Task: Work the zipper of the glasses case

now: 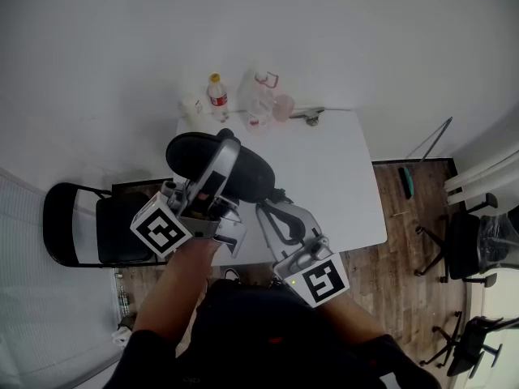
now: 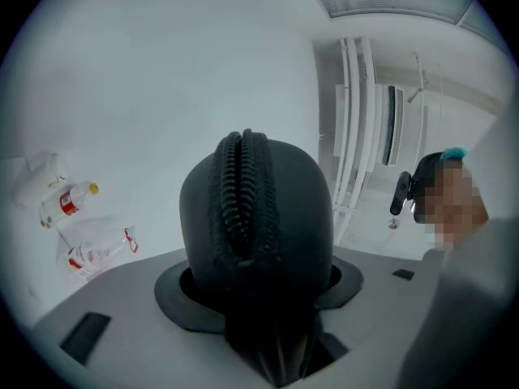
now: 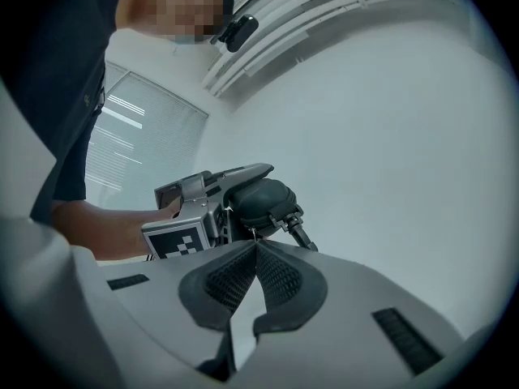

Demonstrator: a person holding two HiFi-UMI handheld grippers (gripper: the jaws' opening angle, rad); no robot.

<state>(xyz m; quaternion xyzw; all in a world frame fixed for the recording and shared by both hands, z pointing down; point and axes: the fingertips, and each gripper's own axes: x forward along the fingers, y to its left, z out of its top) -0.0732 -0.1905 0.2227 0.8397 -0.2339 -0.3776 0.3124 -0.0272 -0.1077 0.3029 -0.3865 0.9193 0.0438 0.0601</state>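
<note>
While our left hand-held gripper [image 2: 258,288] is clamping the glasses case [image 1: 243,168] in the air over the counter [image 1: 340,185], our right hand-held gripper [image 3: 253,248] is resting, jaws pressed together, at its zipper [image 2: 242,193]. The teeth are looking meshed, so we are judging the whole pull remains.

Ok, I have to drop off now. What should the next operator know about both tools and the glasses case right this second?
Left tool: clamped round the glasses case and holding it up over the table, with the zipper edge facing it.
Right tool: shut, tips at the case's end, seemingly pinching the thin zipper pull.
Done: case gripped, pull apparently caught.
Left: run the pull along the zipper; the teeth in view look meshed.
</note>
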